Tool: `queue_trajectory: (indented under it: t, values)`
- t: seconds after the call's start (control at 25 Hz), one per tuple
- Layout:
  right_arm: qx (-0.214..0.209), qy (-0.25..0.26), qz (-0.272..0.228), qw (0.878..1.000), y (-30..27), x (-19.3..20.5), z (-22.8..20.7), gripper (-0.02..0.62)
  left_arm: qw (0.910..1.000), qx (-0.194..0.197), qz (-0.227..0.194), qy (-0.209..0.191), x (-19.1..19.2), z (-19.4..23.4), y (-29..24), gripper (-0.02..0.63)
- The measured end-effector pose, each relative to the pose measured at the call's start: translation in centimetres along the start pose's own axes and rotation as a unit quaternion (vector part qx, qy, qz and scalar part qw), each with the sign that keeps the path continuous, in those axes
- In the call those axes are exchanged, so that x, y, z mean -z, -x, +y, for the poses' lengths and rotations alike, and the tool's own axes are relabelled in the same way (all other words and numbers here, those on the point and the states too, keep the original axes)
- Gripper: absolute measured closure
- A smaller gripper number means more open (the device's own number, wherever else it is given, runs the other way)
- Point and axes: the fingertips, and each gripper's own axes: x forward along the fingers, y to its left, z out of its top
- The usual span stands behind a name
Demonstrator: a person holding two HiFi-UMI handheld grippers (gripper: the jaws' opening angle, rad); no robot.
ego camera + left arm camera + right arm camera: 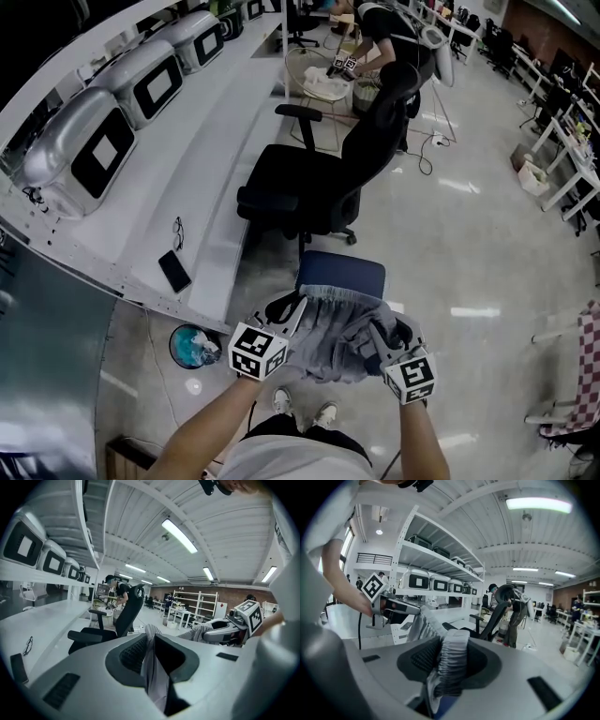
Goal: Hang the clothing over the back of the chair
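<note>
A grey garment [333, 333] lies bunched over the top of the blue chair back [340, 274] right below me. My left gripper [292, 314] is at the garment's left end, shut on a thin fold of the cloth [154, 677]. At the garment's right end is my right gripper [375, 342]. A thick ribbed hem [450, 667] sits loosely between its parted jaws, so it is open. In the right gripper view the cloth stretches across to the left gripper [401, 607], and a strip of the blue chair [445, 707] shows under the hem.
A black office chair [328, 169] stands just beyond the blue one. A long white bench [187, 187] runs along the left with a phone [174, 271] and glasses [177, 232] on it. A bin [194, 345] is under its near end. A person [384, 28] works far back.
</note>
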Motion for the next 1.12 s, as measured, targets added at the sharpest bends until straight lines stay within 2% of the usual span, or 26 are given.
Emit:
queue_trajectory:
  t: [0.08, 0.16, 0.2, 0.4, 0.64, 1.12]
  values:
    - [-0.001, -0.007, 0.001, 1.000, 0.3, 0.4, -0.1, 0.430, 0.9999, -0.001, -0.004, 0.012, 0.3, 0.0, 0.2, 0.555]
    - [-0.001, -0.008, 0.003, 1.000, 0.7, 0.7, -0.2, 0.407, 0.9996, -0.004, -0.012, 0.023, 0.4, 0.2, 0.5, 0.483]
    - [0.001, -0.006, 0.005, 1.000, 0.8, 0.9, -0.4, 0.398, 0.9996, -0.005, -0.013, 0.024, 0.5, 0.2, 0.6, 0.476]
    - [0.003, 0.018, 0.042, 0.999, 1.0, 2.1, -0.9, 0.374, 0.9999, 0.002, -0.008, 0.015, 0.7, -0.4, 0.7, 0.471]
    - [0.017, 0.019, 0.056, 0.998, 2.4, 2.7, -1.8, 0.374, 0.9998, 0.008, -0.013, 0.014, 0.4, -1.8, 0.9, 0.471]
    - [0.036, -0.022, 0.111, 0.993, 7.1, 7.4, -2.9, 0.367, 0.9997, 0.014, -0.017, 0.005, 0.5, -4.6, 1.5, 0.471]
